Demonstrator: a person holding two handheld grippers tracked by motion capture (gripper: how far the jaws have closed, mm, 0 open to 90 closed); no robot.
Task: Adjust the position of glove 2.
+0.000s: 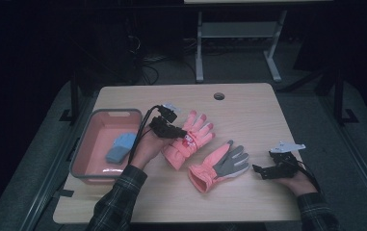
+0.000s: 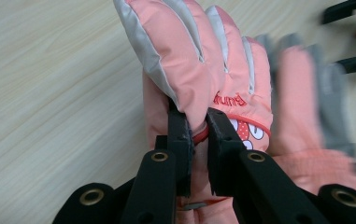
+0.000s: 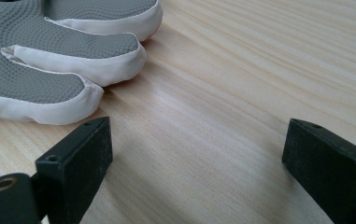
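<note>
My left gripper [image 1: 183, 135] [image 2: 199, 122] is shut on a pink winter glove [image 1: 195, 131] [image 2: 189, 56], its pads pinching the fabric at the thumb side just above the cuff. The glove lies back up, fingers pointing away, partly lifted. A second pink glove [image 1: 221, 166] [image 2: 313, 93] lies palm up to its right, its grey grip palm [image 3: 49, 51] and white-edged fingers showing. My right gripper [image 1: 259, 172] [image 3: 199, 144] rests low on the table right of that glove, jaws wide open with bare wood between them.
A pink bin with a grey rim [image 1: 115, 112] stands at the table's left side, with a blue glove-like item [image 1: 122, 147] inside. The wooden table [image 1: 248, 115] has a cable hole [image 1: 218, 96] near its far edge. Another table's legs [image 1: 199, 48] stand behind.
</note>
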